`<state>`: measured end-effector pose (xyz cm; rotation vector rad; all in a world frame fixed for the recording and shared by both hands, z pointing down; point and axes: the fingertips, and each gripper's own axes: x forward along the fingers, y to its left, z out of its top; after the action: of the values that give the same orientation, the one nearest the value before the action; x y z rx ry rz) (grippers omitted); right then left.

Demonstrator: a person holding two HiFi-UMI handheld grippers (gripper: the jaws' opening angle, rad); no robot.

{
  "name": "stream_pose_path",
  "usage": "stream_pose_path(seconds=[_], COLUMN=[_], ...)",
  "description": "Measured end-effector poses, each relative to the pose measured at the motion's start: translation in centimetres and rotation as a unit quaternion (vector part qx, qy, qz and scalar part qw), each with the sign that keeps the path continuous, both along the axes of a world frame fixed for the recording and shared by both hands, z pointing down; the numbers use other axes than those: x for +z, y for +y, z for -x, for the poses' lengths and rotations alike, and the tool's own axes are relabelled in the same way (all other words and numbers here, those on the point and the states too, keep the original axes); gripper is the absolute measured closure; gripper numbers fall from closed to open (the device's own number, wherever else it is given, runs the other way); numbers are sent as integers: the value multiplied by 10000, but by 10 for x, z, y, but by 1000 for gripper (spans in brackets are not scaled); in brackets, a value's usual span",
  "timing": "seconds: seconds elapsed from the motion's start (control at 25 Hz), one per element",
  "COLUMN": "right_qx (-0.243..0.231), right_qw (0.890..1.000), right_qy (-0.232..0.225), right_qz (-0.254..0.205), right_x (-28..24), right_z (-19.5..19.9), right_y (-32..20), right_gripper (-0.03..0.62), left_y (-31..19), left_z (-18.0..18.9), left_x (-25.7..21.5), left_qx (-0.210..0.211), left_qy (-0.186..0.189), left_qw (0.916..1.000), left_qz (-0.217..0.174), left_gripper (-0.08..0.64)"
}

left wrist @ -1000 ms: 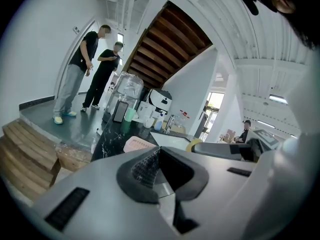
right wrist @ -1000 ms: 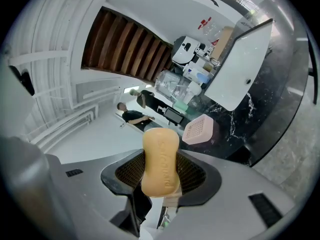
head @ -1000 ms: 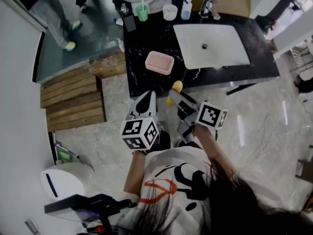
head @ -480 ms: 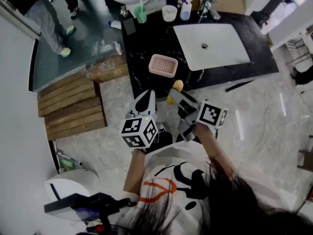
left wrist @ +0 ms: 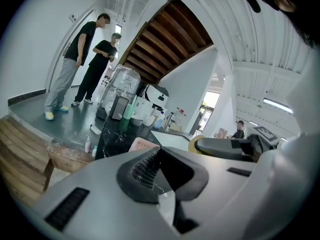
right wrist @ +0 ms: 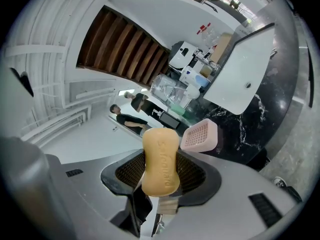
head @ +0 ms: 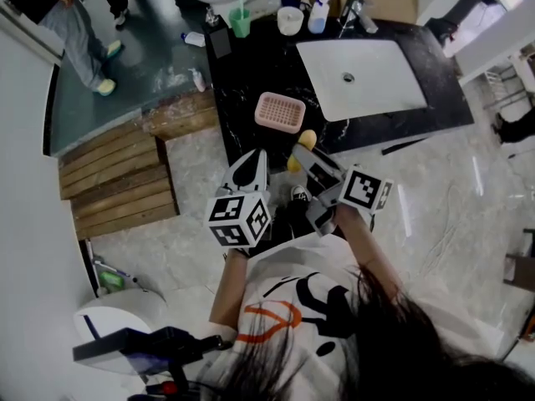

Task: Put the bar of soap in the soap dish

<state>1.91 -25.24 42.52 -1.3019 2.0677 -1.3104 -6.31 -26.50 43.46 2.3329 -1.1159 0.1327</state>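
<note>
Head view: the right hand-held gripper (head: 303, 159) grips the bar of soap (head: 307, 139) at the counter (head: 251, 65) edge, near the soap dish (head: 279, 111). Left gripper view: the left hand-held gripper (left wrist: 157, 159) is closed and empty. Right gripper view: the soap's long axis runs along the jaws, toward the dish.

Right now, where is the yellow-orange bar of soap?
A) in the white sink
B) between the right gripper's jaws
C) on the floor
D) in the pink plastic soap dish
B: the right gripper is shut on the yellow-orange bar of soap; the pink plastic soap dish is empty.
</note>
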Motion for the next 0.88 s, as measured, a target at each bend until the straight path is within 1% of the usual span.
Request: stream_pose_path(seconds=[0.2,0.44,0.52,0.64,0.76,0.88], right_qx=[-153,-313,-305,-374,-441,-606], right_qw=[9999,9995,9994,9990,9978,9955], right_qy=[29,-15,61,166,374,659], right_qz=[-41,-4,121,185,331,322], right_x=[1,3,9,15,24,27], right_z=[1,2,-3,-11,-21,-25], right_y=[-10,-38,-45,-57,-68,-82], right_gripper=[397,397,397,397,397,397], left_y=[-7,-25,-30,-37,-44,-51], left_z=[0,-1,-1,-4,-6,-6], left_x=[0,8,11,13,14,16], left_qx=[-98,-165,-199,-260,-342,-427], left_qy=[-46,-111,-136,-140,-135,-136], left_qw=[9999,9998,9996,9994,9991,9987], left_qz=[-34,95,136,171,197,234], left_gripper=[558,558,558,558,558,558])
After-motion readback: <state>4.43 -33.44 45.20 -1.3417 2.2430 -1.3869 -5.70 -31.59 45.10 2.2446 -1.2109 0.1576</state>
